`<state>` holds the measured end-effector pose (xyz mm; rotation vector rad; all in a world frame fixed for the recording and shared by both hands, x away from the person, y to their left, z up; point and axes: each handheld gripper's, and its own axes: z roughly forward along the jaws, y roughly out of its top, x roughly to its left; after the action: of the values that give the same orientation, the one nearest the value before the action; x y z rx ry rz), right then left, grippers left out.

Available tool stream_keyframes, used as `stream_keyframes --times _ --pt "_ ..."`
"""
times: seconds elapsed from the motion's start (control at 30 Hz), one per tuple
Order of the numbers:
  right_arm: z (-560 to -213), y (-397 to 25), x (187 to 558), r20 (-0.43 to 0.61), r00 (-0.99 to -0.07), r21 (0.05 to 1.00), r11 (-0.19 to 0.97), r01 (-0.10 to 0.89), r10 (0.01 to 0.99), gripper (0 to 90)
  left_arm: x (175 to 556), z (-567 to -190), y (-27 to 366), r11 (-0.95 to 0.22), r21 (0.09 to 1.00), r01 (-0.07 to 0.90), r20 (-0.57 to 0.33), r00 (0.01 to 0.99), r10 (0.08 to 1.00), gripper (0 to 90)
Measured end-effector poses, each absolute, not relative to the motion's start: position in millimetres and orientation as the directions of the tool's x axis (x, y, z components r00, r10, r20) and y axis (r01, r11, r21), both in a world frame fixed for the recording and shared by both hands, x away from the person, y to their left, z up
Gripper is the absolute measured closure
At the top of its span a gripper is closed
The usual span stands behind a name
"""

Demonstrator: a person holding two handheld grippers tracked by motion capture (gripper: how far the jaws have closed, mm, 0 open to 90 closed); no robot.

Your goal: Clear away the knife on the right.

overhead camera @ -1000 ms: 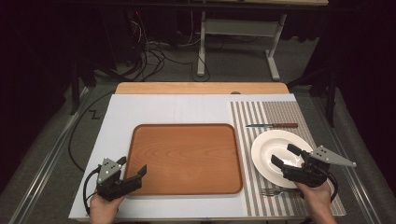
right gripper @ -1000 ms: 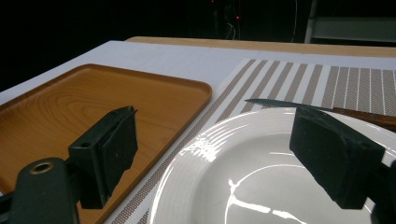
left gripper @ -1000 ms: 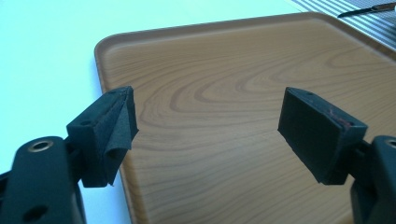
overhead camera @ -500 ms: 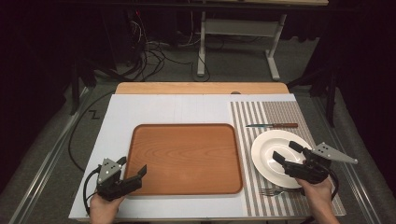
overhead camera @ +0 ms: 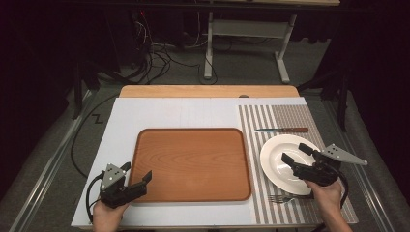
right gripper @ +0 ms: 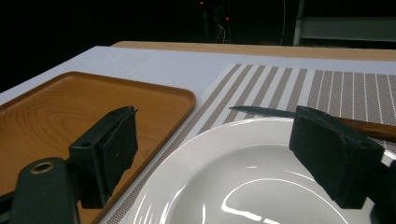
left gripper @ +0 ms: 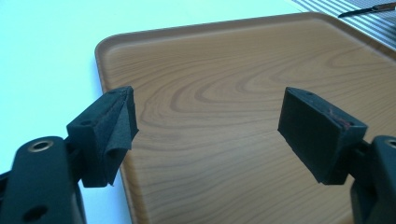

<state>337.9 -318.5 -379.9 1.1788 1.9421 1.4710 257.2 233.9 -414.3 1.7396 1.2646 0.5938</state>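
1. Right gripper [overhead camera: 299, 157] has shifted slightly right and toward the person versus a second ago; its fingers [right gripper: 334, 156] are released, spread wide over the near-right part of the round white ceramic plate [overhead camera: 280, 157], grasping nothing.
2. My read: it is lining up on the plate rim for a pickup, not gripping yet. The small pull-back looks like an alignment adjustment, so the task is at the approach stage.
3. Plate position: on the grey-and-white striped placemat [overhead camera: 275, 116], right of the empty brown wooden tray [overhead camera: 193, 164], apart from its edge. Same spot as in the earlier frames.
4. Left gripper [overhead camera: 137, 174] sits at the tray's near-left corner, as before; no visible move. Fingers [left gripper: 109, 133] released, parted over the tray's surface, holding nothing.
5. Wooden-handled knife [overhead camera: 283, 129] lies on the placemat just beyond the plate; metal fork [overhead camera: 280, 198] just near the plate's front edge, partly by the right hand [overhead camera: 326, 193]. Neither has moved.
6. White desk [overhead camera: 169, 113] otherwise unchanged between frames.
7. Likely next: the right fingers close on the plate rim, then carry it to the tray.
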Motion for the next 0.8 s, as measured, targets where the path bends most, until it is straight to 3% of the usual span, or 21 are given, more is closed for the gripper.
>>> stream_keyframes --times 0.8 --pt "-378 -313 358 0.135 -0.519 0.922 0.084 0.377 0.844 16.4 257 -414 234 -0.095 0.859 0.503 -0.114 0.367 0.923 20.5"
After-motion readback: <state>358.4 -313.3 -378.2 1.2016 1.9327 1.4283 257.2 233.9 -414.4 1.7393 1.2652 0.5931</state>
